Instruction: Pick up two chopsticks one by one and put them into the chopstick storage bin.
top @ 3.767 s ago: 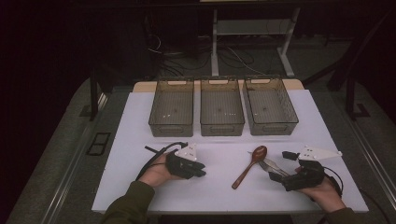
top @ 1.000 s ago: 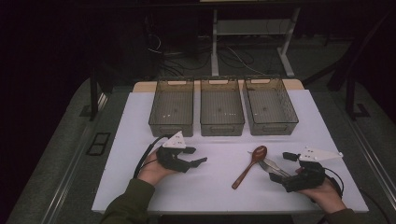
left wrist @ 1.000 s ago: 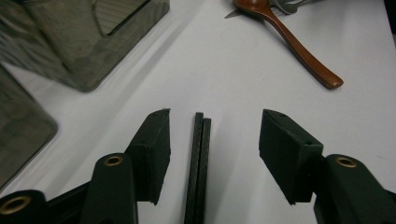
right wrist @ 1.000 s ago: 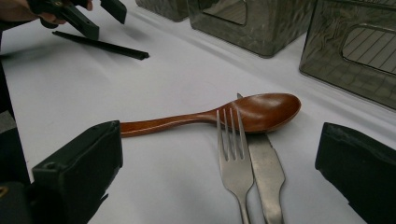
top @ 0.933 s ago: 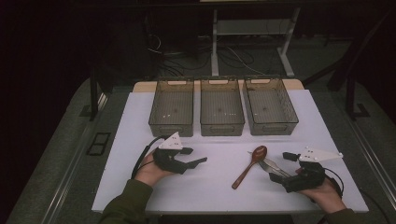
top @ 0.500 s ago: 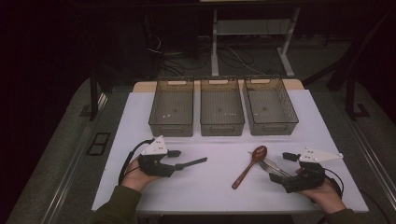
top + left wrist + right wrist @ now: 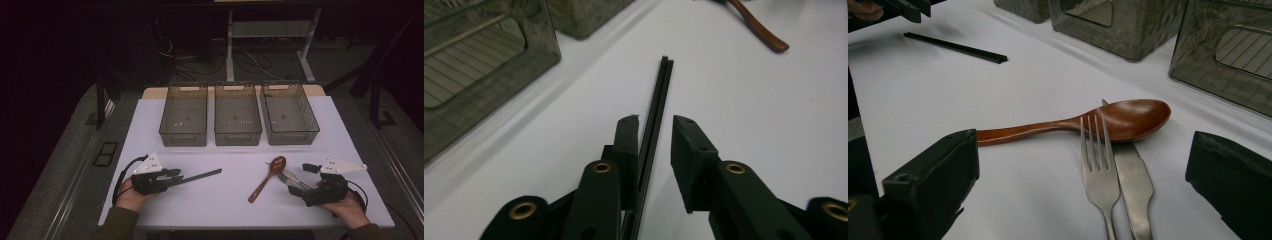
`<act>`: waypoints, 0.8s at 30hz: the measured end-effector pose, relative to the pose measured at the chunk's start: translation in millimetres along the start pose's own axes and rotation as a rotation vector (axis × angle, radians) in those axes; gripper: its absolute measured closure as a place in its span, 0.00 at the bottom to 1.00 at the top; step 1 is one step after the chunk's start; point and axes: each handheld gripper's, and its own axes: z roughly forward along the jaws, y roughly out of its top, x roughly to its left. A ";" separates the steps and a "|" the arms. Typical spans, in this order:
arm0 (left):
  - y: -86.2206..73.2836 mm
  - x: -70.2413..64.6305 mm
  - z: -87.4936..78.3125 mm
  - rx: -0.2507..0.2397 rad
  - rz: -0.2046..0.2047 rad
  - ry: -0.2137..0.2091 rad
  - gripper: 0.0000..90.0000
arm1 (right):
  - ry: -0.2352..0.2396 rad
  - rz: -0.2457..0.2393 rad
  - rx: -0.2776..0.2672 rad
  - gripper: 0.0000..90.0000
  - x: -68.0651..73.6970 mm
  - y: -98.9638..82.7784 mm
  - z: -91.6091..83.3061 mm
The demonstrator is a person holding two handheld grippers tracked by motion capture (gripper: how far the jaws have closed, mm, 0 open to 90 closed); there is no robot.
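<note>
Chopsticks, a black pair lying flat on the white surface, sit between the jaws of the left tongs, which have just been closing around them; one pad lies against the sticks, the other stands apart, so nothing is clamped yet. In the high view the pair reaches from the left tongs toward the middle of the surface, well short of the three clear bins at the far edge. The right tongs are wide open and rest near a wooden spoon, a fork and a knife; the fork and knife overlap each other and touch the spoon's bowl. The main risk, as I judge it, is that the two thin sticks split as the jaws close: one may roll off the pad or be pinched alone, leaving its mate on the surface. Gripped so near one end, the long free length could also droop or swing when lifted. On the right, closing on the overlapped cutlery could catch two pieces together or nudge the spoon away.
</note>
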 end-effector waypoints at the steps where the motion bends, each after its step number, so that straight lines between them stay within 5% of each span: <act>1: -1.8 0.4 0.4 0.003 -0.007 -0.001 0.81 | 0.000 0.000 0.000 0.00 0.0 0.0 0.0; 10: -11.8 5.3 8.0 0.059 -0.018 -0.020 0.91 | 0.003 0.005 -0.005 0.00 -0.6 0.3 -0.3; 24: -15.8 7.0 15.6 0.126 0.019 -0.009 0.92 | 0.004 0.010 -0.008 0.00 -1.1 0.4 -0.8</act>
